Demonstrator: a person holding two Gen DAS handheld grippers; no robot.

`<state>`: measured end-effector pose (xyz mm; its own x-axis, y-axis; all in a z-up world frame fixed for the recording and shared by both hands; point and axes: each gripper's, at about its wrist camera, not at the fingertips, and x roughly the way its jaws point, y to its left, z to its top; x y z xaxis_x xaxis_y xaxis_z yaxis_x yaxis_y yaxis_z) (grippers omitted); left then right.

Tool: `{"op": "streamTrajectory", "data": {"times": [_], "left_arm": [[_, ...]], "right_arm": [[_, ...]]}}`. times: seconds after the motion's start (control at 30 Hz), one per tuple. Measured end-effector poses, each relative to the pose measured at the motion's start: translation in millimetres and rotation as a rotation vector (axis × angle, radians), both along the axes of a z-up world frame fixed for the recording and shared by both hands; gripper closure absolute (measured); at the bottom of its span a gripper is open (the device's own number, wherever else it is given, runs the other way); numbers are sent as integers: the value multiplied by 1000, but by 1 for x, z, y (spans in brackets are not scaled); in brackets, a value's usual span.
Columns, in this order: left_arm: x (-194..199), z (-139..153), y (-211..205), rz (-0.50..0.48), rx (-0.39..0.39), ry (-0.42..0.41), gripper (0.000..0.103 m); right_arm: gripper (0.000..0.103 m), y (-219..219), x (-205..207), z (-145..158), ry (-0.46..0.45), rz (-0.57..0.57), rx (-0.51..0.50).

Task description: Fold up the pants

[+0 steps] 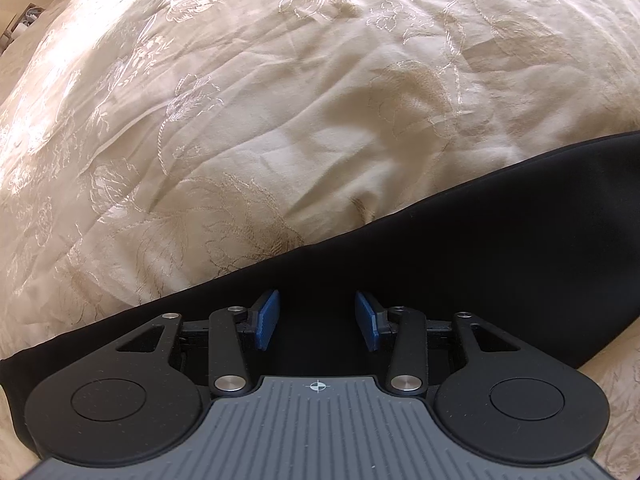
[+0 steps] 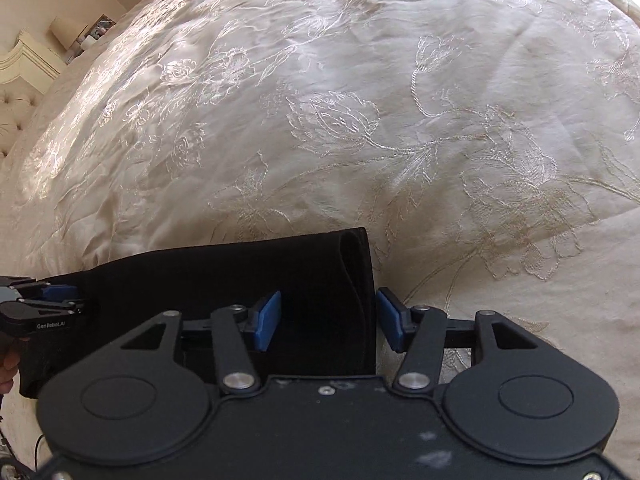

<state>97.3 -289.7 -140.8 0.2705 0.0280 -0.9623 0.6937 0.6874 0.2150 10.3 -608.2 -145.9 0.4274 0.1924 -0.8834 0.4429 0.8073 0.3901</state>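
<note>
Black pants (image 1: 460, 248) lie as a long band on the cream embroidered bedspread (image 1: 280, 100). In the left wrist view my left gripper (image 1: 318, 318) is open just above the black cloth, its blue pads apart with nothing between them. In the right wrist view my right gripper (image 2: 328, 322) is open over the end of the pants (image 2: 240, 280), where the layered hem edge (image 2: 356, 264) shows; one pad is over the cloth and the other just past its right edge. The left gripper also shows at the left edge of the right wrist view (image 2: 60, 296), low over the cloth.
The bedspread (image 2: 360, 120) fills most of both views, wrinkled and sunlit at the left. A tufted headboard (image 2: 16, 100) and a white nightstand (image 2: 28, 60) with small items stand at the far left.
</note>
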Motion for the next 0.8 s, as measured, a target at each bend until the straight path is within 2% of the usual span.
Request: {"op": "streamTrajectory", "data": {"times": [0.1,0.2,0.27,0.33,0.37,0.47,0.6,0.7,0.8], "left_arm": [[-1,-1,-2,-6,6,-5,61],[-2,0,-3,-10,12,-8,61],[-4,2,-4,-12,15,-9,61],[-5,8,-5,-5,17,-10,61],[-6,14,-5,2,15,-13,62],[-15,37,-10,-6,-50,-18,62],[-34,53,-29,-90,-102,-19,62],[-43,43,-45,-127,-92,-15,62],[-40,22,-56,-129,-43,-19,61]], "right_arm": [[44,-7,2,-3,-2,-25,42],[47,-6,1,-2,-7,5,28],[56,-6,-1,0,-3,12,8],[87,-9,-5,4,-1,-14,3],[94,-12,-7,6,-10,-33,17],[94,-13,-15,19,-37,-53,8],[94,-10,-22,35,-68,-69,-4],[94,-10,-27,47,-100,-82,-3],[94,-9,-28,60,-122,-79,-4]]}}
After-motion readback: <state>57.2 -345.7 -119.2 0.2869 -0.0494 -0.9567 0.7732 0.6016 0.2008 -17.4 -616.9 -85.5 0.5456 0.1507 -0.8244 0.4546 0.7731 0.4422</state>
